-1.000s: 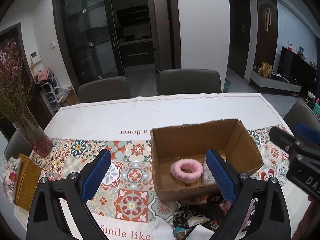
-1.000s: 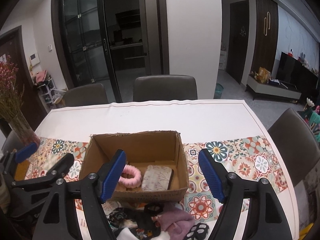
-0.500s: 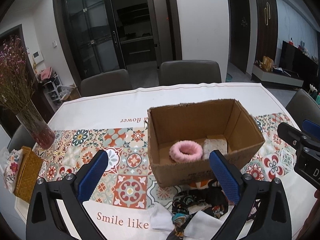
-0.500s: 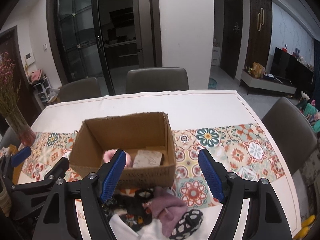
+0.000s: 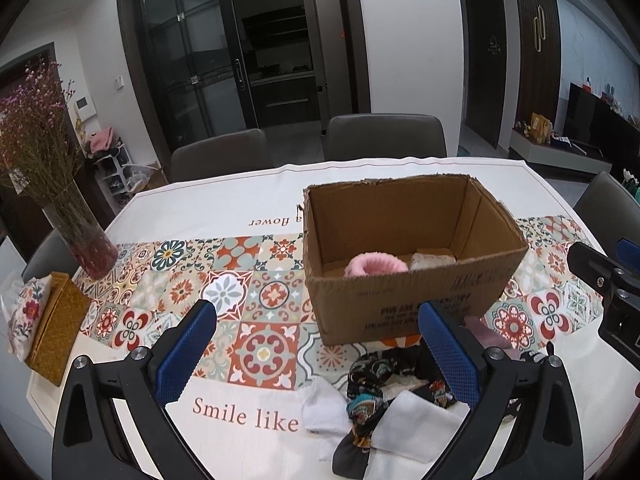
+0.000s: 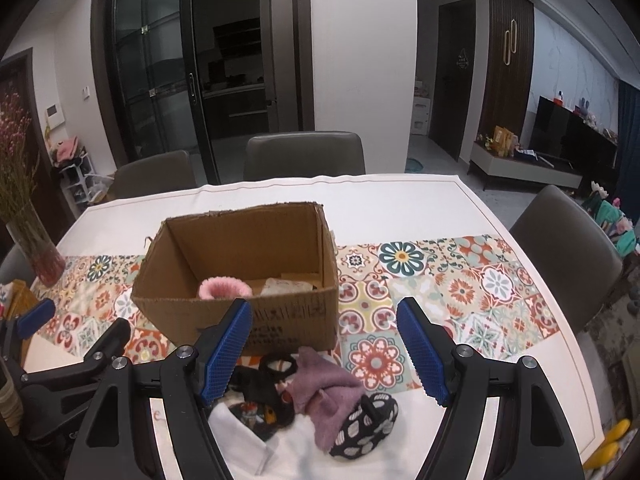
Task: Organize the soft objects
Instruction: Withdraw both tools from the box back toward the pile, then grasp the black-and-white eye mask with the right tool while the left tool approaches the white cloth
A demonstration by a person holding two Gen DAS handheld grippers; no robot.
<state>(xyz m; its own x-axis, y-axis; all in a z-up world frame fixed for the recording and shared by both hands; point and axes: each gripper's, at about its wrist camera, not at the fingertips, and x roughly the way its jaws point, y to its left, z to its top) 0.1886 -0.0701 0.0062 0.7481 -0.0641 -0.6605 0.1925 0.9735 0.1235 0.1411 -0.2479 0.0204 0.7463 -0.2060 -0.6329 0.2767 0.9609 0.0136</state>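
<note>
Left wrist view. We log the left claw (image 5: 316,354) spread wide and grasping nothing; patterned cloth shows between its blue pads. Against the frame a second ago, the cardboard box (image 5: 404,308) has climbed from centre-right to mid-frame and we now see less of its floor. Only the top arc of the pink fluffy ring (image 5: 374,265) clears the near wall, with a pale folded cloth (image 5: 434,258) just beside it, both inside the box. More of the loose pile has come into view at lower centre: a dark patterned scarf (image 5: 368,376) over white cloths (image 5: 412,428), on the worktop (image 5: 240,420) in front of the box. The vase of dried flowers (image 5: 86,240) sits at left. The right claw (image 5: 600,280) pokes in at the right edge.

Right wrist view. The right claw (image 6: 324,354) is parted, released, nothing between its pads. The box (image 6: 240,280) has moved up and left in the frame. Below it a mauve knit piece (image 6: 328,392), a black-and-white spotted item (image 6: 366,424) and dark fabric are now fuller in view at bottom centre.
</note>
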